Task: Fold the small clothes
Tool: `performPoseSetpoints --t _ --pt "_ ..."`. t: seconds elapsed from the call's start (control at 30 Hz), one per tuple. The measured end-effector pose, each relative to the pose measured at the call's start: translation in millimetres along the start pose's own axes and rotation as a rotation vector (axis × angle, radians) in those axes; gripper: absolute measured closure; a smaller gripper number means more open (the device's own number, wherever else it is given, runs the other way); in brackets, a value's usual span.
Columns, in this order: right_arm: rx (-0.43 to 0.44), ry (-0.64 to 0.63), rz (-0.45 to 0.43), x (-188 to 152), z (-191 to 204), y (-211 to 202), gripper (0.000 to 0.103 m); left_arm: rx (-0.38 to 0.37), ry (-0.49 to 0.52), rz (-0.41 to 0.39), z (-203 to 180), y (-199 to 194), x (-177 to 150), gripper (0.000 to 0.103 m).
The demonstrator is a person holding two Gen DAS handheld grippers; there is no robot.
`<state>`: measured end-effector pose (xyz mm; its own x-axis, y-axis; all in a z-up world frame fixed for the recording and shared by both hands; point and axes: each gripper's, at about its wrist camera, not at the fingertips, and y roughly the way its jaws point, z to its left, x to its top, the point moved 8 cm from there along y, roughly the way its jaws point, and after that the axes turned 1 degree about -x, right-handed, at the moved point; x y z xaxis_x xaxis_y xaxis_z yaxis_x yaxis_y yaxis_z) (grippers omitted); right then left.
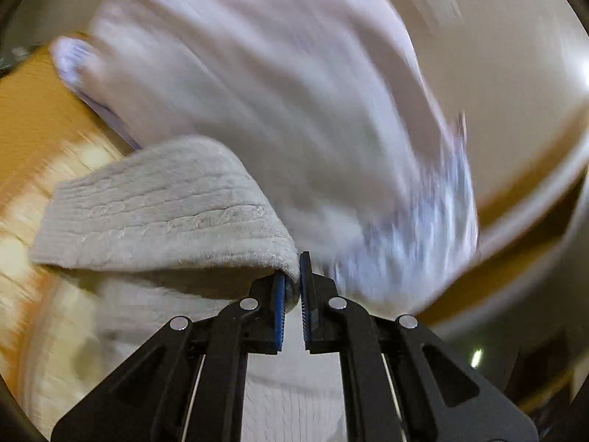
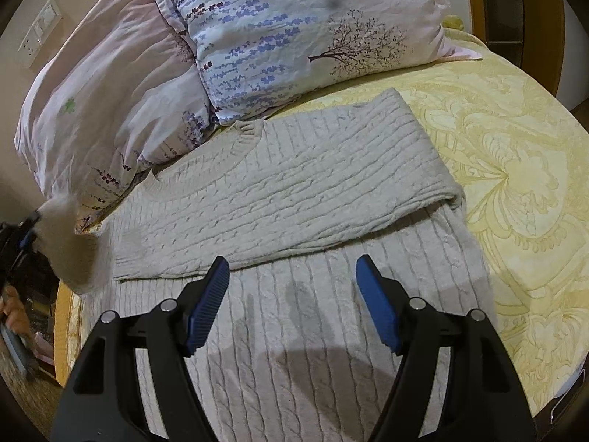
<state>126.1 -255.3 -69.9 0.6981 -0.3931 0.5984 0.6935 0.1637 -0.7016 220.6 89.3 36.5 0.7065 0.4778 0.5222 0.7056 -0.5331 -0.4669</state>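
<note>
A light grey cable-knit sweater (image 2: 287, 191) lies on the bed with one sleeve folded across its body. My left gripper (image 1: 293, 287) is shut on a lifted part of the sweater (image 1: 165, 206), probably the other sleeve, and holds it above the bed; it shows blurred at the left edge of the right wrist view (image 2: 70, 235). My right gripper (image 2: 292, 287) is open and empty, hovering over the lower body of the sweater.
Two lilac floral pillows (image 2: 279, 37) lie at the head of the bed, just beyond the sweater. A yellow patterned bedspread (image 2: 515, 169) covers the bed. A wooden bed frame (image 2: 62, 331) runs along the left edge. The left wrist view is motion-blurred.
</note>
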Motion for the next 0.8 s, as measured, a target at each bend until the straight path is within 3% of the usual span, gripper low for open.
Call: performPoseSetpoints --t 0.1,0.2,0.27,0.33,0.37,0.4,0.47,0.53,0.67,0.8 --pt "-0.002 0.0 0.012 -3.6 -3.2 1.4 0.032 0.042 0.074 0.141 -13.9 41.6 -53.5 0.097" --pt "0.007 -0.01 0.029 -3.3 -1.8 3.4 0.032 0.133 0.177 0.278 -13.5 77.8 -100.0 0.096" --pt "0.033 -0.036 0.031 0.2 6.3 3.1 0.032 0.15 0.203 0.314 -11.6 78.1 -111.8 0.095" --pt "0.083 -0.102 0.023 6.3 28.1 2.8 0.034 0.118 0.208 0.312 -12.0 66.0 -107.0 0.075" --pt "0.108 -0.135 0.02 7.8 40.4 2.1 0.039 0.115 0.208 0.303 -11.9 57.1 -101.4 0.044" --pt "0.139 -0.179 0.017 11.5 57.1 2.3 0.041 0.134 0.213 0.266 -10.5 45.3 -92.3 0.023" --pt "0.204 -0.284 0.014 16.4 96.4 3.0 0.046 0.151 0.228 0.192 -2.1 19.7 -77.7 0.022" --pt "0.259 -0.396 0.01 16.9 135.8 4.5 0.048 0.207 0.217 0.167 14.2 4.0 -68.9 0.024" --pt "0.321 -0.71 0.004 -3.3 227.2 18.4 0.049 0.27 0.089 0.181 62.9 -5.9 -53.7 0.035" --pt "0.308 -0.923 0.053 -32.7 270.1 46.6 0.051 0.26 -0.012 0.202 85.3 -4.7 -55.1 0.043"
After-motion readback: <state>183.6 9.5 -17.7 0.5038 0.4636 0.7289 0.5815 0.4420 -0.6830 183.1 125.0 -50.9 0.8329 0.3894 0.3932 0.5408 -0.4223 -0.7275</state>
